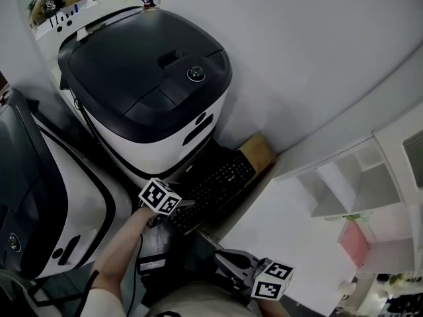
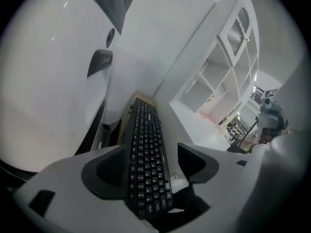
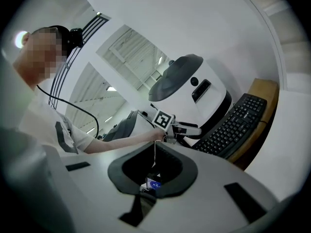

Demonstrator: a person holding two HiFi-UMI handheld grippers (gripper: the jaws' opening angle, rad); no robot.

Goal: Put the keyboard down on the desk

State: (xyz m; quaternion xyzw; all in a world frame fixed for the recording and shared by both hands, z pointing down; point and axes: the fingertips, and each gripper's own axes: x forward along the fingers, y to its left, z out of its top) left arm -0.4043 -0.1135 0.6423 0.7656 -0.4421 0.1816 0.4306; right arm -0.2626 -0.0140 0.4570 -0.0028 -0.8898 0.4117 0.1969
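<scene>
No text, brand or number is legible.

- Keyboard point(image 2: 146, 144), between the jaws of the left gripper point(image 2: 150, 163): white key legends, too small to read.
- Left cube point(image 1: 159, 197) and right cube point(image 1: 273, 279), the latter on the right gripper point(image 3: 154, 148): black-and-white square markers, patterns without characters.
- White label point(image 1: 152, 264) on a dark box point(image 1: 157, 244) just below the left gripper: blurred.
</scene>
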